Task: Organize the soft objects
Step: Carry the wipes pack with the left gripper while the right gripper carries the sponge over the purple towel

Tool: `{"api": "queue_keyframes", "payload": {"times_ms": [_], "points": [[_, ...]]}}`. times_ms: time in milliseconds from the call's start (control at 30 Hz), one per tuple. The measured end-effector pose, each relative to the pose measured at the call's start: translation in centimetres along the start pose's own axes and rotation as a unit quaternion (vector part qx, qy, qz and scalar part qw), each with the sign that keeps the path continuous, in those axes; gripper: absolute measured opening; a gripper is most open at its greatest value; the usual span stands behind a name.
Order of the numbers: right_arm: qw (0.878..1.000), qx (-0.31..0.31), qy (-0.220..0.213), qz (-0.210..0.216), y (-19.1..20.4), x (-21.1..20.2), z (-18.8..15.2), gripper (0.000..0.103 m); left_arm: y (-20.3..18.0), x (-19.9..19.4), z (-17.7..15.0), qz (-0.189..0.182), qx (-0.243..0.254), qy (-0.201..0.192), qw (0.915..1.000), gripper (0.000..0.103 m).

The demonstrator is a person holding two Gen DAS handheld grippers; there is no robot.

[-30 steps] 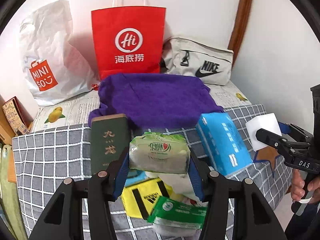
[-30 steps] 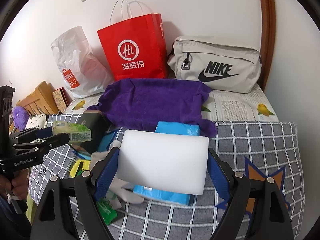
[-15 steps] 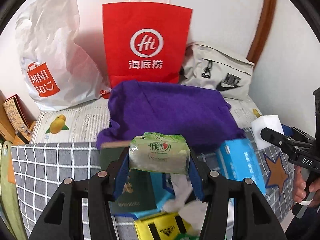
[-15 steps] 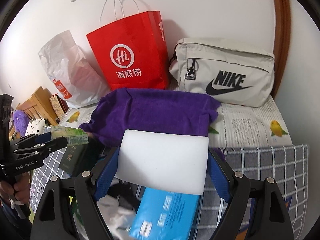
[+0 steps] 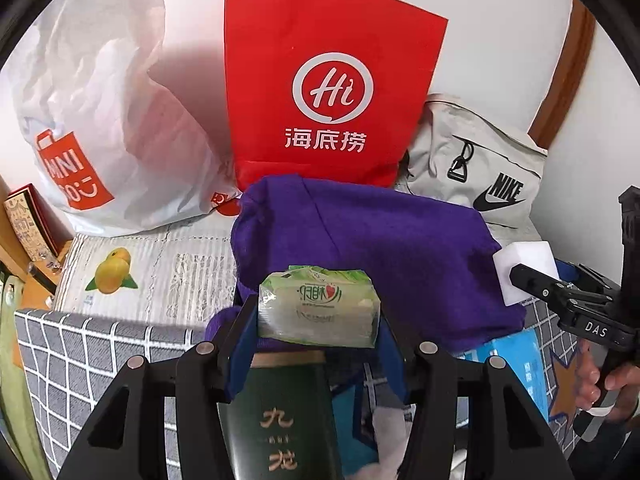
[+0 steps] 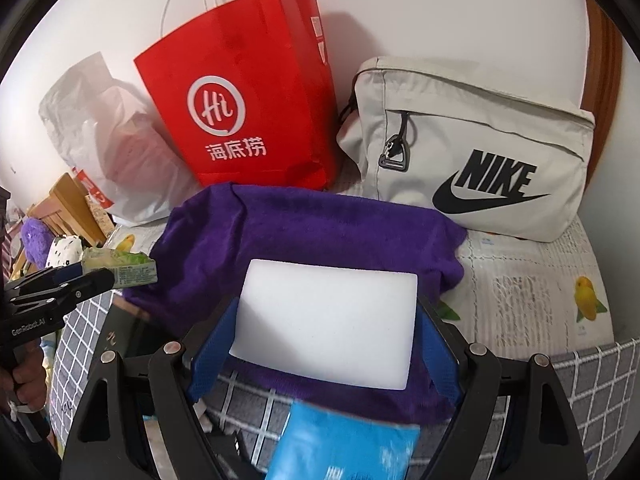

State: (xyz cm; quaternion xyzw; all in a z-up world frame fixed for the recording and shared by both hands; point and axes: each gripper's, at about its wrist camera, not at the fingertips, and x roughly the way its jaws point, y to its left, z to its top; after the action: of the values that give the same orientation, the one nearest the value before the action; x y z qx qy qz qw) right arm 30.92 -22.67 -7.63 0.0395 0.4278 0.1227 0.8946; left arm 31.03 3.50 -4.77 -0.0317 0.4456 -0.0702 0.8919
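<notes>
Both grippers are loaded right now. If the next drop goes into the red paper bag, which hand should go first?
Probably left. The left gripper, holding the green tissue pack, faces the red paper bag almost head-on. The right gripper, holding the white sponge, sees that bag off to its left, nearer the Nike pouch.

Bright, even indoor light, soft shadows on the white wall [image 5: 500, 40]; fisheye bending with black corners, slight blur below.

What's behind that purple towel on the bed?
Behind the purple towel stand a red paper bag, a white plastic bag and a grey Nike bag, against the wall. Their bottom edges are partly covered by the towel.
</notes>
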Motion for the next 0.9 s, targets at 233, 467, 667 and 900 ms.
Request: {"api": "queue_keyframes", "payload": {"times_ms": [233, 467, 667, 900], "points": [[1.000, 0.000, 0.007, 0.002, -0.4, 2.2, 1.2, 0.084, 0.3, 1.6, 1.0, 0.000, 0.002, 0.000, 1.0000, 0.052], [1.000, -0.004, 0.016, 0.000, -0.8, 4.2, 2.3, 0.084, 0.4, 3.1, 2.0, 0.001, 0.001, 0.000, 1.0000, 0.052], [0.999, -0.003, 0.033, -0.003, -1.2, 6.1, 3.2, 0.084, 0.9, 5.2, 3.5, 0.010, 0.000, 0.005, 0.9999, 0.052], [0.998, 0.008, 0.061, -0.006, -2.0, 8.7, 3.9, 0.084, 1.5, 8.4, 5.5, 0.019, -0.007, 0.020, 0.9996, 0.052]]}}
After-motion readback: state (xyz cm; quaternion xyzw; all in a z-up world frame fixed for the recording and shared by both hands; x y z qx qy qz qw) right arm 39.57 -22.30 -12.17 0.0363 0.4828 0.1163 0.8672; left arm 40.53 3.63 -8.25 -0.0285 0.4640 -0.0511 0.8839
